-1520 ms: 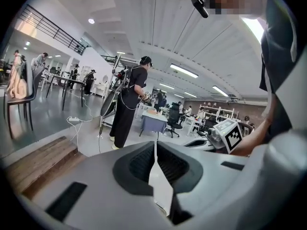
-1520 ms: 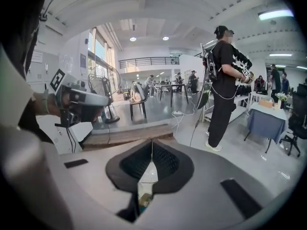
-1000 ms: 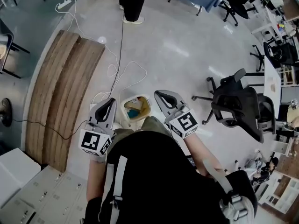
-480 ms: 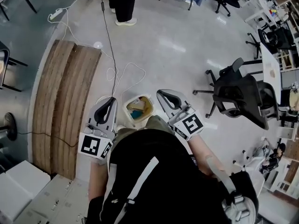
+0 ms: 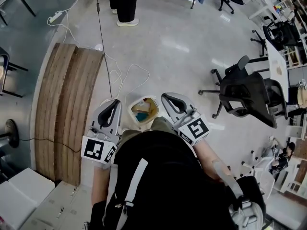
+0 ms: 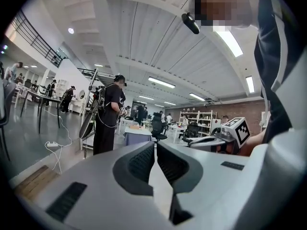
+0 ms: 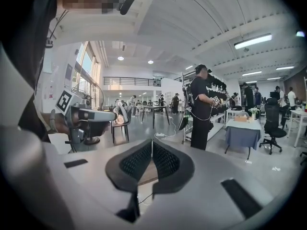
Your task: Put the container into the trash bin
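Note:
A small pale trash bin stands on the floor in front of me in the head view. Tan and blue items lie inside it; I cannot tell which is the container. My left gripper hangs just left of the bin and my right gripper just right of it. Both are above the floor and hold nothing. In the left gripper view the left gripper has its jaws together, with the right gripper beside it. The right gripper view shows the right gripper shut too.
Wooden boards lie on the floor to the left, and white cables trail past the bin. A black office chair stands to the right. A person stands farther ahead. Pale cabinets sit at the lower left.
Both grippers have risen a little beside the bin and stay shut. The bin and what lies in it have not changed.

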### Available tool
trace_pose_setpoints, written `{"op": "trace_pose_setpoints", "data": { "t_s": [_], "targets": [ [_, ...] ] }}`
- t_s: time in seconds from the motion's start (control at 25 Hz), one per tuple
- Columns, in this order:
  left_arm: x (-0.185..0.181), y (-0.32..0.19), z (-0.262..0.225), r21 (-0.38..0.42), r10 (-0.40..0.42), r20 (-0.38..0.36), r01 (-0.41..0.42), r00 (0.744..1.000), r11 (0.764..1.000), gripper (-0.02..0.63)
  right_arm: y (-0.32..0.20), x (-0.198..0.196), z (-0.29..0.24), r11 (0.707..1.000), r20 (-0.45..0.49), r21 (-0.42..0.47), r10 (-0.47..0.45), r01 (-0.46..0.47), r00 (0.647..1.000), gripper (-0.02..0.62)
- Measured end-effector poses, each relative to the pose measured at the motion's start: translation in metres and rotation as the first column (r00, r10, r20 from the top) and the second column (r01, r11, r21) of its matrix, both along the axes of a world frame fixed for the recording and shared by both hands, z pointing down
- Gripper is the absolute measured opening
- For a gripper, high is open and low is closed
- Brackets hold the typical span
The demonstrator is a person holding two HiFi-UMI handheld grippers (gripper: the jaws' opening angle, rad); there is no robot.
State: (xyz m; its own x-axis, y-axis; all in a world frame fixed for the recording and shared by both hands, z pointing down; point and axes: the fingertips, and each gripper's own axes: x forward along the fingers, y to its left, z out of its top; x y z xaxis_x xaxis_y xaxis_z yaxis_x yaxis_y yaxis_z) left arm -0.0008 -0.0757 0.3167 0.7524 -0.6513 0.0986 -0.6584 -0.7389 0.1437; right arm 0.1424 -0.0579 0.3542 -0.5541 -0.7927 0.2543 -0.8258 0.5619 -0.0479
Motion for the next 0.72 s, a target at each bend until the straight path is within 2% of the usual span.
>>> {"op": "trace_pose_setpoints", "data": {
  "t_s": [0.2, 0.72],
  "targets": [
    [-0.007, 0.002, 0.003, -0.005, -0.003, -0.003, 0.003, 1.000, 1.000, 0.009, -0.001, 0.000, 0.003, 1.000, -0.008, -0.012, 0.029, -0.029, 1.000, 0.020],
    [-0.018, 0.013, 0.009, -0.019, -0.041, -0.002, 0.041, 0.999, 0.999, 0.009, 0.005, -0.009, 0.004, 1.000, -0.012, -0.021, -0.009, 0.009, 1.000, 0.020]
  ]
}}
